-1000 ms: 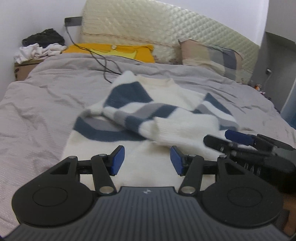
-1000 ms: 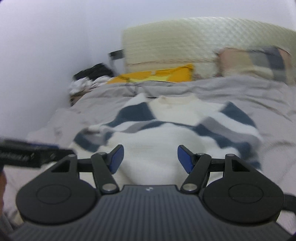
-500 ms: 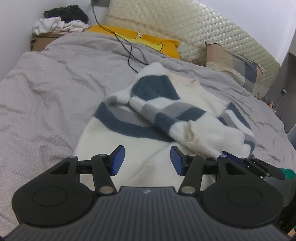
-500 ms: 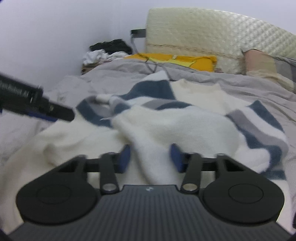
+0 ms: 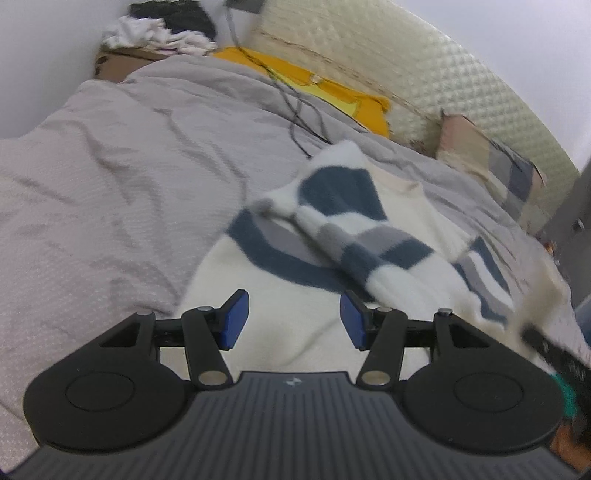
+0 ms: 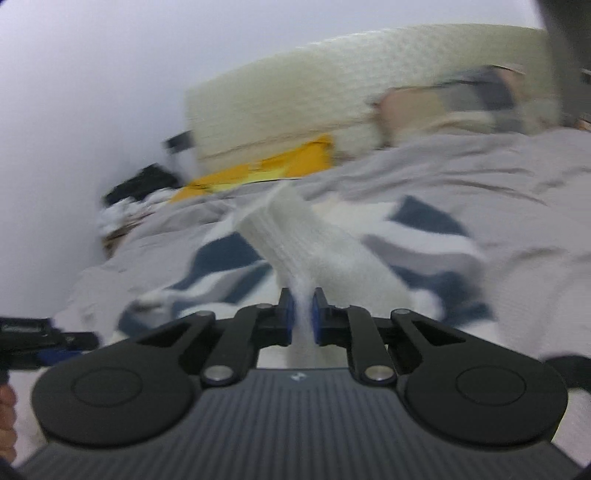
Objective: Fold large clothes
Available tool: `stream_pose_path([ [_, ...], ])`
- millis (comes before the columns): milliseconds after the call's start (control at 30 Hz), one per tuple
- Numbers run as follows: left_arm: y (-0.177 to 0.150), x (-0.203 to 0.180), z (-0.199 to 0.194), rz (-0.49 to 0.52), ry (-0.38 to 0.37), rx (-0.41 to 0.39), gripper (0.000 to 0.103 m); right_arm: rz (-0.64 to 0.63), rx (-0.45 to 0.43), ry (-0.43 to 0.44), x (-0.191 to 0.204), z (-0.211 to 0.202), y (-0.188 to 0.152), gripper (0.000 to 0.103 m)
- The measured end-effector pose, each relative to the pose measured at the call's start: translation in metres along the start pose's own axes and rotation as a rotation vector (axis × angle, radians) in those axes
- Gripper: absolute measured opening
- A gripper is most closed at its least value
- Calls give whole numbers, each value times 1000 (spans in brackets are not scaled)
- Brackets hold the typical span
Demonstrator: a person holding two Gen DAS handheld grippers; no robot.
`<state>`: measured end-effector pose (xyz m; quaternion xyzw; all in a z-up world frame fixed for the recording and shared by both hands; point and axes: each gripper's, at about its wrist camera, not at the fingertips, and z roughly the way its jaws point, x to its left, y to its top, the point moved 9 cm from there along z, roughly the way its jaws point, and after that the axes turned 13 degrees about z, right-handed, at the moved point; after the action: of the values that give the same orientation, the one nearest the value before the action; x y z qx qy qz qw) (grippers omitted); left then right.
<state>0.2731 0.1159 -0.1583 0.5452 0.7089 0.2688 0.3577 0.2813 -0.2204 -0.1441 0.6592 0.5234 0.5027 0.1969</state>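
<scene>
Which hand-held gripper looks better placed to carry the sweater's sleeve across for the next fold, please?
Right. The right hand-held gripper is already shut on the sweater, lifting its white cuff; the left hand-held gripper is open over the body, holding nothing.

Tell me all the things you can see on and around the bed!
sweater: 1, white with blue and grey stripes, spread on the duvet, one white part pinched up by the right claw
duvet: 1, grey, covering the bed
yellow cloth: 1, yellow, by the headboard
pillow: 1, tan and grey checks, against the headboard on the right
headboard: 1, cream, quilted, at the far end
cable: 1, dark, trailing over the duvet
clothes pile: 1, white and black, on a brown box at the far left corner
left claw: 1, black with blue pads, open over the sweater's near edge
right claw: 1, black with blue pads, shut on the sweater
</scene>
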Motion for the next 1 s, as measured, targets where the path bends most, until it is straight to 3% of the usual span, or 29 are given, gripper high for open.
stream_pose_path([
  [167, -7, 25, 4, -135, 4, 45, 60, 267, 137, -133, -64, 2, -22, 13],
  [267, -21, 33, 13, -179, 6, 103, 60, 387, 185, -132, -83, 1, -30, 15],
  [367, -32, 42, 14, -198, 23, 137, 60, 404, 208, -134, -83, -8, -31, 17],
  [467, -35, 55, 4, -248, 41, 124, 60, 366, 219, -146, -80, -27, -34, 30],
  [533, -37, 64, -6, -290, 56, 113, 60, 323, 219, -156, -77, -38, -35, 57],
  [567, -38, 69, -10, -304, 66, 114, 60, 314, 217, -162, -77, -43, -35, 62],
  [700, -52, 86, -18, -363, 102, 140, 60, 352, 170, -209, -95, -65, -30, 70],
  [800, -68, 92, -12, -422, 86, 202, 60, 406, 131, -305, -119, -77, -27, 79],
  [1000, -83, 82, -10, -457, 14, 245, 63, 642, 215, -288, -148, -72, -52, 77],
])
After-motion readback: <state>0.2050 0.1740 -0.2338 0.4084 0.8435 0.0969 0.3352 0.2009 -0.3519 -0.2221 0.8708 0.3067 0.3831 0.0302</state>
